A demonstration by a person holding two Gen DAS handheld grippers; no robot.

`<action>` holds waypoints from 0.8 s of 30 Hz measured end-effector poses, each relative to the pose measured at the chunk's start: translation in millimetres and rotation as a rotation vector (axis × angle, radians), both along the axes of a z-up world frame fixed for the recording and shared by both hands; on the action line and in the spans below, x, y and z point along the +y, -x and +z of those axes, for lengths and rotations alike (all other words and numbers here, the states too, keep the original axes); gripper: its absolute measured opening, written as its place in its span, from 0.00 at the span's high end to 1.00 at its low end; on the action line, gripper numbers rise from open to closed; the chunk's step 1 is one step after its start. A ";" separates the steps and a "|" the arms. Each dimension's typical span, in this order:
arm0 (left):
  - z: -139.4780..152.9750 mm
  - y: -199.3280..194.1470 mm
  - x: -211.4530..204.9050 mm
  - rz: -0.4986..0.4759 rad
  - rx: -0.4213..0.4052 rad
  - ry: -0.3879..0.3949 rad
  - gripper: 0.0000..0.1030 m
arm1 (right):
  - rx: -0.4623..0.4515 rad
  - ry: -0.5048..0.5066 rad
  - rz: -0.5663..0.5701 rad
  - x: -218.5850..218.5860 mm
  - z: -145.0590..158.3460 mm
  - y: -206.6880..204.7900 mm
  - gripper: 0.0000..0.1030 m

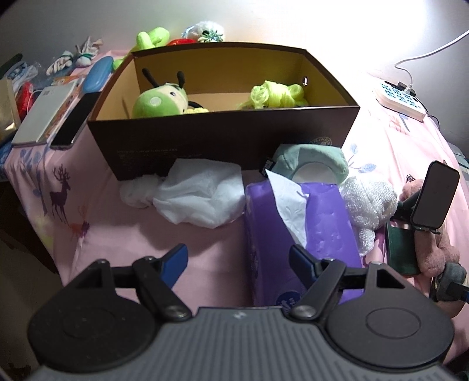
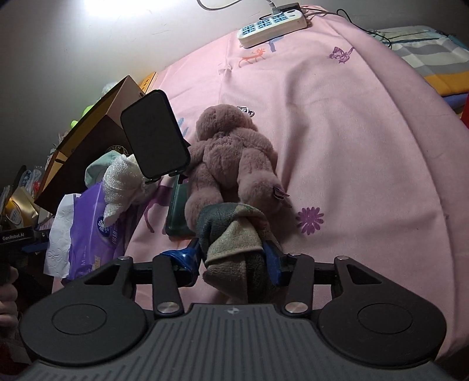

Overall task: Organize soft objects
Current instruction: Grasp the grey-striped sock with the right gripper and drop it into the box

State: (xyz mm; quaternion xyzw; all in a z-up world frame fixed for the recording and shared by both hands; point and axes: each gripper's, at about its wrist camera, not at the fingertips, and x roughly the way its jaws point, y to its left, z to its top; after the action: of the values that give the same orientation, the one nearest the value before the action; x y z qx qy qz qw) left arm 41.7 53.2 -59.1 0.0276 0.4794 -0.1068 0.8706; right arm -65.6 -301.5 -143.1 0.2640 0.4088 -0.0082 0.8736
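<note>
My left gripper (image 1: 239, 259) is open above the pink sheet, and its right finger overlaps the purple tissue pack (image 1: 316, 225). Beyond it lie a white crumpled cloth (image 1: 199, 193), a teal soft item (image 1: 310, 156) and a white mesh ball (image 1: 366, 202). They sit in front of the brown box (image 1: 222, 140). Inside the box are a green plush bug (image 1: 159, 101) and a neon yellow mesh bundle (image 1: 275, 93). My right gripper (image 2: 231, 256) is shut on a rolled grey and beige towel (image 2: 231, 234). The towel is right beside a pink plush toy (image 2: 234, 158).
A dark phone on a stand (image 2: 155, 137) rises left of the pink plush, with a dark green case (image 2: 177, 211) below it. A power strip (image 2: 272, 23) with cables lies at the far edge. Books and a phone (image 1: 44, 114) and a blue case (image 1: 98, 73) lie left of the box.
</note>
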 end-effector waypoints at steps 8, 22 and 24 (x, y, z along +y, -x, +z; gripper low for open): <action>7.3 -22.2 17.0 0.004 -0.016 0.018 0.25 | -0.059 -0.172 0.134 23.3 25.8 -2.6 0.77; -2.6 -27.7 53.5 -0.004 -0.001 0.023 0.25 | -0.242 -0.227 0.314 98.2 103.0 -123.9 0.77; -4.7 -26.1 59.8 -0.002 0.001 0.020 0.25 | -0.261 -0.209 0.312 105.1 112.0 -145.7 0.76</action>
State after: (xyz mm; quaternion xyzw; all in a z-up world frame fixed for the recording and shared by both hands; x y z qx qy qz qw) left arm 67.8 113.0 -63.8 0.0192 0.4787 -0.1127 0.8705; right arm 80.1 -196.5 -31.1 0.2856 0.3270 0.2036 0.8775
